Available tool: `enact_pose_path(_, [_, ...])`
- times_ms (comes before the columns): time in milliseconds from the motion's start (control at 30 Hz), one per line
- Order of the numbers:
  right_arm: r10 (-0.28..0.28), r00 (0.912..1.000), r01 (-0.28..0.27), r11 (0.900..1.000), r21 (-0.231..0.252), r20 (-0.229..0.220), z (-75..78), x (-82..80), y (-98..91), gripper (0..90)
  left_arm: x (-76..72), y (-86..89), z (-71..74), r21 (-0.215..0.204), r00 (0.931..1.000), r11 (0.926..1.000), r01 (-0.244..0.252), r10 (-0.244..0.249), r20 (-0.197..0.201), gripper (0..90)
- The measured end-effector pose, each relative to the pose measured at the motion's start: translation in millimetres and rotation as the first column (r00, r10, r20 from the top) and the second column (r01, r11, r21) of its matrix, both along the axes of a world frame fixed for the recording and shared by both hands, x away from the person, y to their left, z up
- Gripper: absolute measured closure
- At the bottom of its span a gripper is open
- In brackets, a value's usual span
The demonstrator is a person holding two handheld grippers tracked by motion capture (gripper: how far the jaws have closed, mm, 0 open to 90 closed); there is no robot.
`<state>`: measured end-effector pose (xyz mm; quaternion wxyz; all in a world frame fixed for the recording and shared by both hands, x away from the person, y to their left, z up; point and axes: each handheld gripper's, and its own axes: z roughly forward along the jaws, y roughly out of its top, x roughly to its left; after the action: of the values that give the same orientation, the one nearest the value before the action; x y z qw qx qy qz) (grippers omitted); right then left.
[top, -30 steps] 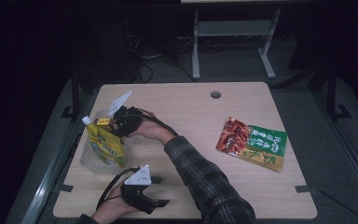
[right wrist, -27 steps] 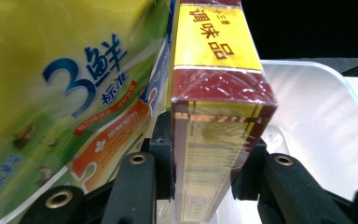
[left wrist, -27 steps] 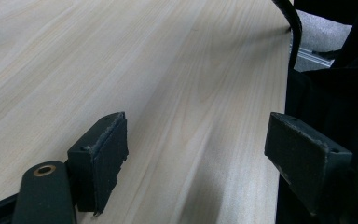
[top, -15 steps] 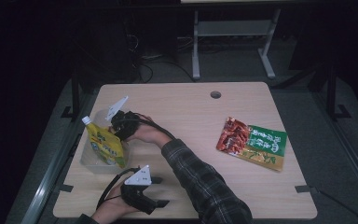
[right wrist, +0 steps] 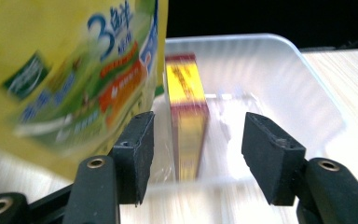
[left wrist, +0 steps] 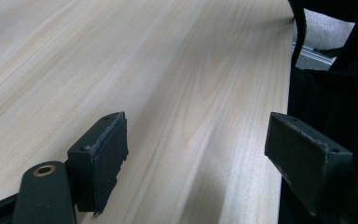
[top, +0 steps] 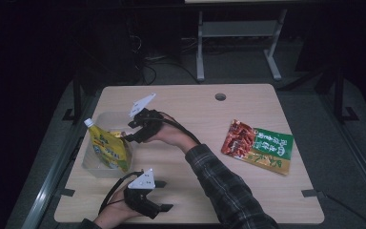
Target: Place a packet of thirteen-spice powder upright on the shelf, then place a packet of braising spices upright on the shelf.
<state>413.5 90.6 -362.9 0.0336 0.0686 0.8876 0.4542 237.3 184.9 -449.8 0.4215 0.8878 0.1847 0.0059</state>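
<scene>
R gripper point(top: 129, 131) jaws just opened & backed off pouch point(top: 108, 150), now left in bin point(top: 91, 164) w/ box point(right wrist: 186, 116); L gripper point(left wrist: 200, 154) jaws apart, empty, over counter point(top: 248, 191).

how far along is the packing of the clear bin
Done: the yellow spouted pouch and a yellow-and-red box sit in the clear plastic bin. In hand: nothing; the right gripper, jaws just opening, is empty at the bin. Left: the red-and-green snack packet lies on the wooden table. The left gripper rests open.
</scene>
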Motion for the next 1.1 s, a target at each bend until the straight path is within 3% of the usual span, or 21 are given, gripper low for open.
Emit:
enact_pose_path(167, [-0.055, 0.9983, 0.055, 0.9984, -0.011, -0.018, -2.2, -4.5, -31.0, 40.3, 0.9, 1.1, 0.4, 0.001, 0.9999, 0.9999, -0.013, 0.013, -0.009, 20.3])
enact_pose_path(267, [-0.096, 0.995, 0.096, 0.9953, -0.012, -0.027, -5.0, -6.7, -51.9, 39.7, 2.1, 1.9, 0.8, -0.012, 0.9994, 0.9996, -0.026, 0.025, -0.022, 19.9])
enact_pose_path(367, [-0.151, 0.9881, 0.15, 0.9884, -0.024, -0.032, -8.1, -8.7, -71.8, 38.0, 4.4, 3.6, 0.9, 0.001, 0.9995, 0.9997, -0.024, 0.024, -0.023, 19.7])
enact_pose_path(400, [-0.151, 0.9881, 0.15, 0.9884, -0.024, -0.032, -8.1, -8.7, -71.8, 38.0, 4.4, 3.6, 0.9, 0.001, 0.9995, 0.9997, -0.024, 0.024, -0.023, 19.6])
enact_pose_path(433, [-0.197, 0.9796, 0.197, 0.9802, -0.024, -0.038, -10.0, -9.5, -89.1, 37.2, 5.5, 4.1, 0.0, -0.004, 0.9991, 0.9997, -0.026, 0.026, -0.035, 19.5])
enact_pose_path(567, [-0.243, 0.9693, 0.242, 0.97, -0.023, -0.04, -12.3, -9.9, -110.0, 37.2, 7.1, 5.1, -0.4, -0.001, 0.9986, 0.9998, -0.019, 0.019, -0.05, 19.1])
enact_pose_path(700, [-0.327, 0.9423, 0.326, 0.9449, -0.023, -0.07, -18.7, -10.7, -151.0, 36.6, 7.8, 6.5, -0.9, -0.002, 0.9984, 0.9994, -0.035, 0.035, -0.044, 18.8])
enact_pose_path(733, [-0.327, 0.9423, 0.326, 0.9449, -0.023, -0.07, -18.7, -10.7, -151.0, 36.6, 7.8, 6.5, -0.9, -0.002, 0.9984, 0.9994, -0.035, 0.035, -0.044, 18.6])
enact_pose_path(767, [-0.345, 0.936, 0.344, 0.9387, -0.024, -0.071, -20.0, -10.6, -159.4, 36.4, 7.8, 6.7, -0.9, -0.002, 0.9986, 0.9994, -0.036, 0.036, -0.04, 18.6])
enact_pose_path(933, [-0.428, 0.8997, 0.427, 0.9037, -0.03, -0.085, -24.9, -11.3, -203.8, 37.4, 7.5, 7.0, -2.0, 0.014, 0.9993, 0.9995, -0.029, 0.029, -0.022, 18.3])
enact_pose_path(967, [-0.47, 0.8796, 0.468, 0.8825, -0.043, -0.072, -25.7, -11.6, -220.1, 41.2, 6.3, 7.6, -2.4, 0.017, 0.999, 0.9993, -0.034, 0.034, -0.028, 18.3])
enact_pose_path(1000, [-0.47, 0.8796, 0.468, 0.8825, -0.043, -0.072, -25.7, -11.6, -220.1, 41.2, 6.3, 7.6, -2.4, 0.017, 0.999, 0.9993, -0.034, 0.034, -0.028, 18.3])
enact_pose_path(1033, [-0.487, 0.8694, 0.486, 0.8731, -0.036, -0.081, -25.8, -11.7, -228.9, 42.1, 5.8, 7.9, -2.2, 0.016, 0.9989, 0.9992, -0.037, 0.038, -0.029, 18.3])
enact_pose_path(1067, [-0.532, 0.8425, 0.531, 0.8464, -0.037, -0.082, -27.0, -11.8, -245.2, 46.0, 6.1, 9.0, -1.9, 0.016, 0.999, 0.9991, -0.039, 0.039, -0.022, 18.3])
enact_pose_path(1100, [-0.532, 0.8425, 0.531, 0.8464, -0.037, -0.082, -27.0, -11.8, -245.2, 46.0, 6.1, 9.0, -1.9, 0.016, 0.999, 0.9991, -0.039, 0.039, -0.022, 18.3])
